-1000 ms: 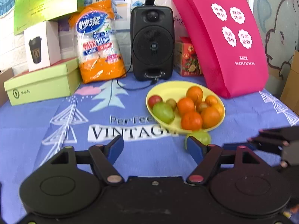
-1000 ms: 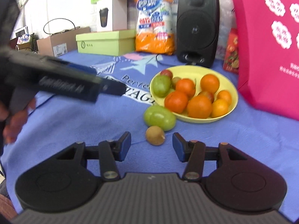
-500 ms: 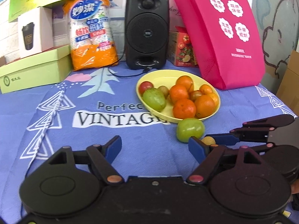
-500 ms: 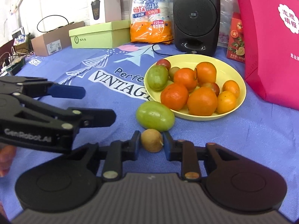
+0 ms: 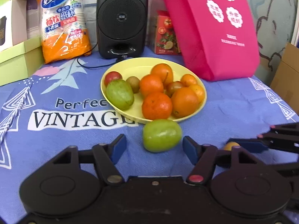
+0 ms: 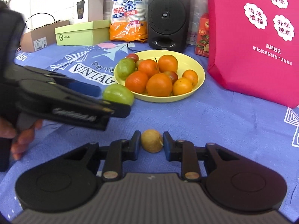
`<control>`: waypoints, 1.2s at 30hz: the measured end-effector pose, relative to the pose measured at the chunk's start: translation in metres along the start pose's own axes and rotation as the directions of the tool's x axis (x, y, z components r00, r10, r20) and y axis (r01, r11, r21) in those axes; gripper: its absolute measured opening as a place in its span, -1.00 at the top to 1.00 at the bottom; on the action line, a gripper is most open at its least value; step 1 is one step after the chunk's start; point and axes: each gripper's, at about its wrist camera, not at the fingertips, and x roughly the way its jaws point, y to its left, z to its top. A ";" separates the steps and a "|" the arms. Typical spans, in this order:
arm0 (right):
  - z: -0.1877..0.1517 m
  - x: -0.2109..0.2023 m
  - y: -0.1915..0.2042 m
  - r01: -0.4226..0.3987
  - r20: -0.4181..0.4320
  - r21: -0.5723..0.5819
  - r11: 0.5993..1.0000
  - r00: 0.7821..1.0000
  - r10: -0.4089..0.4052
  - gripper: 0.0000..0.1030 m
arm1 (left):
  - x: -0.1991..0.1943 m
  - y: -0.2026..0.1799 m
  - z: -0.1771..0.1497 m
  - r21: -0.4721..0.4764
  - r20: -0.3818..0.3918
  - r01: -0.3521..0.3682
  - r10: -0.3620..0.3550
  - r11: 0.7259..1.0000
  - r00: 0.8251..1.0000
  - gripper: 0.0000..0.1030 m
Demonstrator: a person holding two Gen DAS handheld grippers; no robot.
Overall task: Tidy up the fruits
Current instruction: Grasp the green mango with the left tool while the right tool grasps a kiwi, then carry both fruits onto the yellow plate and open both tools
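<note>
1. At the lower centre of the right wrist view, a small brown fruit (image 6: 151, 143) sits pinched between the pads of the right gripper (image 6: 151, 144), jaws fully closed on it.
2. Low in the left wrist view, a green fruit (image 5: 161, 135) lies on the blue cloth (image 5: 56, 145), touching the yellow plate (image 5: 130, 69); the left gripper (image 5: 154, 148) has just been closing, its pads not yet touching the fruit.
3. Risks: the round fruit could roll off along the plate rim if one pad meets it first; the two grippers work close together and could knock.
</note>
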 end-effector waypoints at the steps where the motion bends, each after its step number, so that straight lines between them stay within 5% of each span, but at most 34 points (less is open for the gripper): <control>1: 0.000 0.000 0.000 -0.001 0.001 0.000 1.000 1.000 0.001 0.51 | 0.001 0.000 0.000 0.003 0.002 0.001 -0.001 1.000 1.000 -0.18; 4: 0.000 0.001 0.000 -0.004 0.002 0.001 1.000 1.000 0.004 0.51 | 0.001 -0.002 0.001 0.017 -0.002 0.015 -0.015 1.000 1.000 0.17; 23: 0.005 -0.016 0.004 -0.025 0.049 -0.005 1.000 0.998 0.025 0.51 | -0.054 0.014 0.008 0.022 0.043 0.054 -0.055 0.998 0.998 0.17; 36: 0.072 0.013 -0.013 0.056 0.119 -0.055 0.997 0.992 -0.049 0.51 | -0.019 0.027 0.082 0.052 0.063 -0.008 0.005 0.999 0.998 0.16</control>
